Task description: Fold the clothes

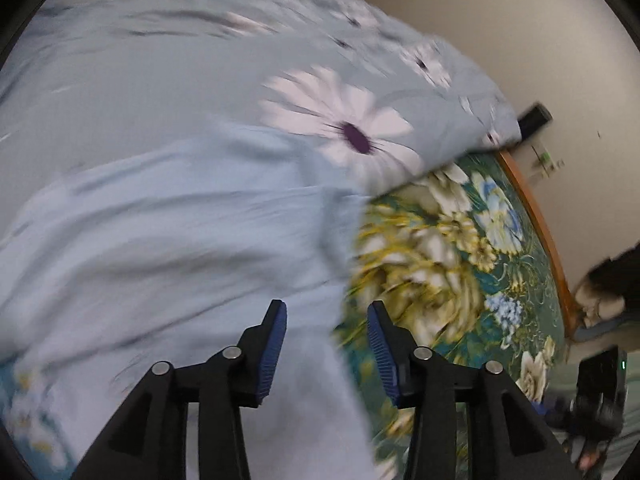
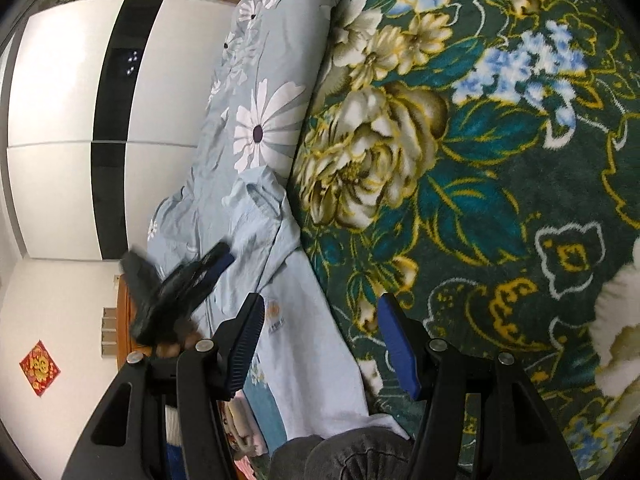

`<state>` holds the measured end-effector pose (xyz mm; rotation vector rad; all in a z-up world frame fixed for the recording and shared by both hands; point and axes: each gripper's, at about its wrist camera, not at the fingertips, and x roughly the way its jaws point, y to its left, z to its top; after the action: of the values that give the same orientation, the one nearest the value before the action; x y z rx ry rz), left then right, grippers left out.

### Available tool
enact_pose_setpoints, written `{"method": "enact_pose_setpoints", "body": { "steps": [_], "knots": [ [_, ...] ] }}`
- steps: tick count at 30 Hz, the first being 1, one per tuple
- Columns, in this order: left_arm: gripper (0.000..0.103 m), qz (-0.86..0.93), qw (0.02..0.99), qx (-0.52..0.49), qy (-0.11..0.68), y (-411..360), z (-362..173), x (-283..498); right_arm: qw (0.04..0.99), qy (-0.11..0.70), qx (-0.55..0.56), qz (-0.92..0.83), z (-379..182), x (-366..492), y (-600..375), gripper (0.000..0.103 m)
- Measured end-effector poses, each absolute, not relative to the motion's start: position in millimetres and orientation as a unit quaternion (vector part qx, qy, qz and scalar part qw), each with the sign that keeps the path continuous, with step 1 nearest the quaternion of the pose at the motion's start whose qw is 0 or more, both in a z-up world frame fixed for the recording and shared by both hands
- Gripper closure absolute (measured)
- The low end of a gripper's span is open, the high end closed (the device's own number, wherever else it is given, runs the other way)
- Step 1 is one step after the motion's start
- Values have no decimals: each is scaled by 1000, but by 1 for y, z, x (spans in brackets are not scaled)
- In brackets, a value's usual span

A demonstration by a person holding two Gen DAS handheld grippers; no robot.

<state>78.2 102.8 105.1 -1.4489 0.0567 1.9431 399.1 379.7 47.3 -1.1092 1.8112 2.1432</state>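
A pale blue shirt (image 1: 180, 240) lies spread on the bed, partly on a green floral blanket (image 1: 440, 260) and partly against a blue daisy-print quilt (image 1: 340, 128). My left gripper (image 1: 326, 312) hovers over the shirt's edge, jaws apart, with nothing pinched between the blue pads; this view is blurred. In the right wrist view the shirt (image 2: 296, 320) runs from its collar (image 2: 260, 196) toward me, with a small logo (image 2: 274, 314) on it. My right gripper (image 2: 320, 304) stands open above the shirt's side by the blanket (image 2: 500, 200). The left gripper (image 2: 224, 258) shows blurred over the shirt's far side.
A white wardrobe with a black stripe (image 2: 80, 120) stands beyond the bed. The daisy quilt (image 2: 260, 128) is bunched along the far side. A wooden bed rail (image 1: 536, 216) borders the blanket. Grey cloth (image 2: 344, 456) lies at the near edge. A red ornament (image 2: 39, 368) hangs on the wall.
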Motion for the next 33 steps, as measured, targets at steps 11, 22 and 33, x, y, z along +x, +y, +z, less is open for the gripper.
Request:
{"method": "enact_pose_setpoints", "body": {
  "steps": [11,22,33],
  "knots": [
    [56,754,177,-630,-54,-164,42,160,-4,510,-499,700,7,369,298,43],
    [56,718,169,-662,-129,-195,-12,192,-19,485,-572,661,-39,348,259,44],
    [63,683,181,-675,-214,-210,-24,206,-55,498,-599,624,-57,339,229,82]
  ]
}}
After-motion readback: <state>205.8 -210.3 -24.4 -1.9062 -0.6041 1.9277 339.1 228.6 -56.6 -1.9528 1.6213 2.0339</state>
